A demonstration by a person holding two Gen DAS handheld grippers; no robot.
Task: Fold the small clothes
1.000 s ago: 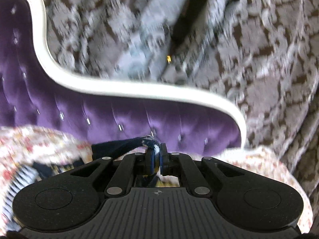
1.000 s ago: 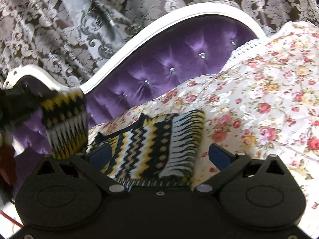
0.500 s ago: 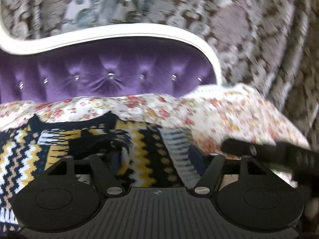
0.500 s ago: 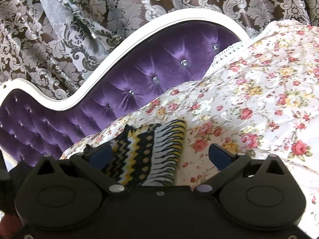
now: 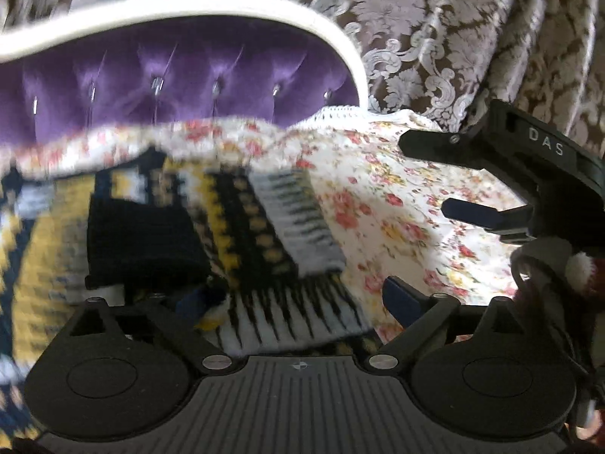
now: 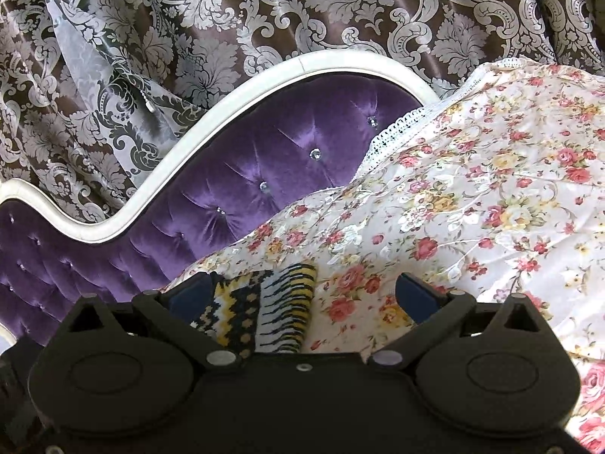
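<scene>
Both claws open, gripping nothing: left claw (image 5: 298,302), right claw (image 6: 302,295). Sweater (image 5: 234,227) lies folded on the bed (image 6: 472,196) near the headboard (image 6: 264,159). Press the fold flat, square the hem.

Knit garment (image 5: 264,227) zigzags in black, yellow and white; floral bedspread (image 6: 472,208) white with red roses; headboard (image 6: 264,174) purple.

Ahead: purple headboard (image 6: 264,174) and curtain (image 6: 340,11) wall off the far side.
Right: bare floral bedspread (image 6: 491,196), passable.
Left: knit garment (image 5: 264,227) covers the bedspread.
Crossing: right tool (image 5: 423,174) juts over the left tool's (image 5: 298,299) right flank.
</scene>
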